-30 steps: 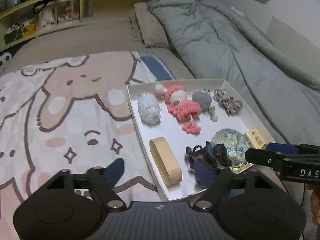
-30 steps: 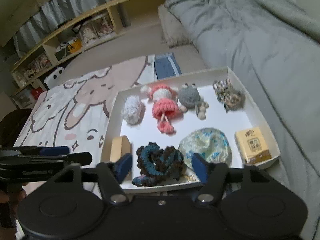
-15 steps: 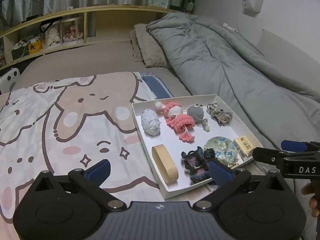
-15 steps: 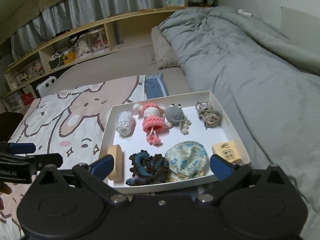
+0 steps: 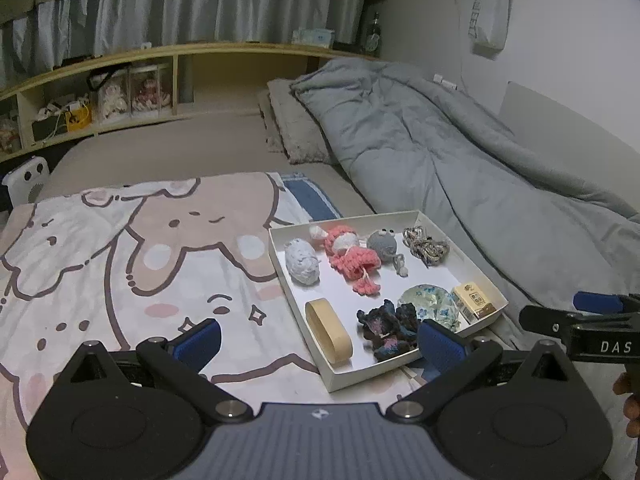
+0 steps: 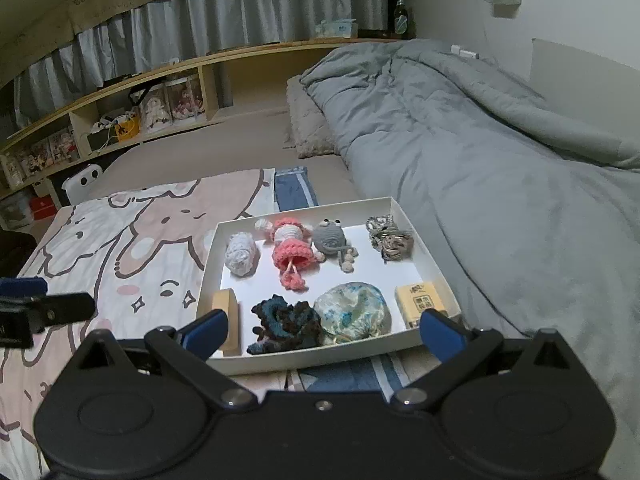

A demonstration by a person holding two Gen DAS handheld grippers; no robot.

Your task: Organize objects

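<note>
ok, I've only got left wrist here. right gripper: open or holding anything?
Observer: Open. The right gripper holds nothing; its jaws have just been opening.
Operator: What's it aimed at?
Observer: The white tray, at its near wall, with the dark scrunchie dead ahead.
Operator: Anything under the tray?
Observer: A blue striped cloth pokes out beneath that near wall.

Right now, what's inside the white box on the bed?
The white box holds a pink doll, grey frog, white yarn ball, cord bundle, wooden ring, dark scrunchie, blue-patterned cap and small carton. Anything beneath them stays hidden.
</note>
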